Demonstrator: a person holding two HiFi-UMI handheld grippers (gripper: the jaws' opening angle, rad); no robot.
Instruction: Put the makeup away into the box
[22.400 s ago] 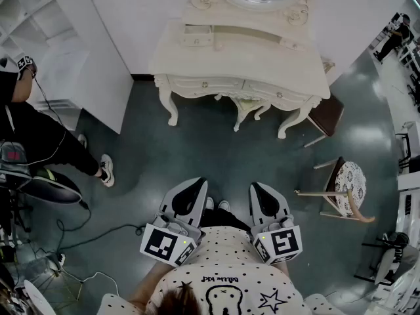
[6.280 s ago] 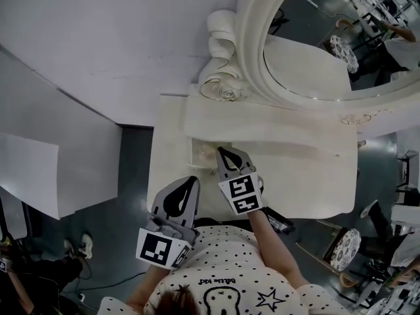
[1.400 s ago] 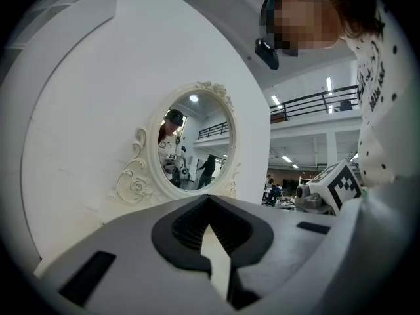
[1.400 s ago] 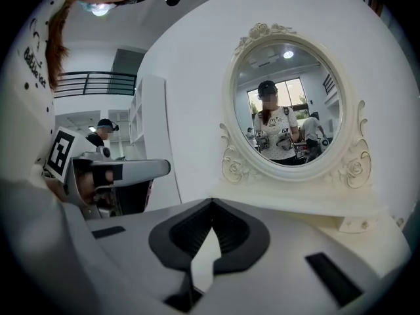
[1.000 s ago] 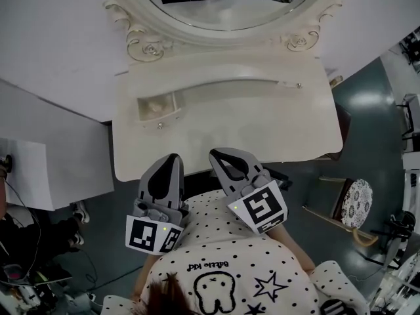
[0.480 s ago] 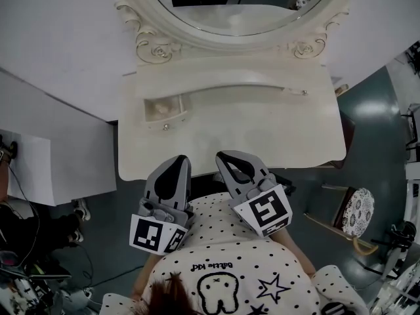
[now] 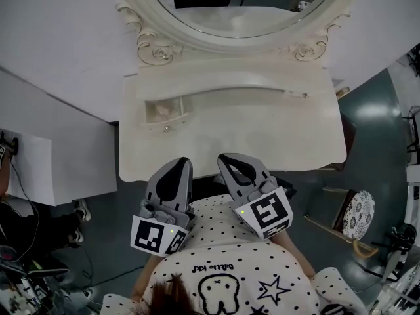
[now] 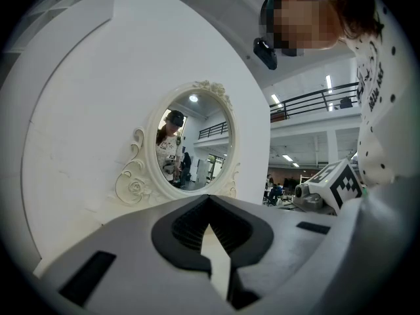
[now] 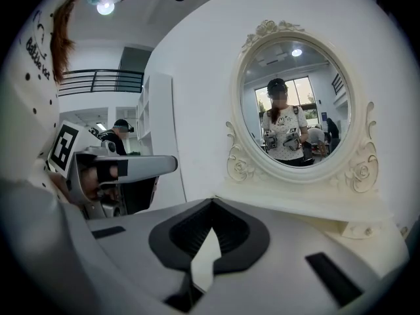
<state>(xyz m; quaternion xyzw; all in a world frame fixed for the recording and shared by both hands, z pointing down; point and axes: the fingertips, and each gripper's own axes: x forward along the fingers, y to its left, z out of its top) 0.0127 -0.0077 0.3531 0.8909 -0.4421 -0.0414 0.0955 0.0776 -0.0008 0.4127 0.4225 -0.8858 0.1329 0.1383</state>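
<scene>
Head view: open drawer [image 7: 165,121] sits well beyond the left gripper [image 7: 179,162].

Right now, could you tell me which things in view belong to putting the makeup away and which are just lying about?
Job: dressing table; its open small drawer, with a pale item inside; left gripper and right gripper, both shut and empty.
Just about: mirror; patterned stool.

Your left gripper [image 7: 177,165] and right gripper [image 7: 226,158] were side by side before the table [image 7: 262,136]; the mirror [image 7: 243,5] stood behind it, the drawer [image 7: 165,110] on its left, the stool [image 7: 359,212] to its right.
</scene>
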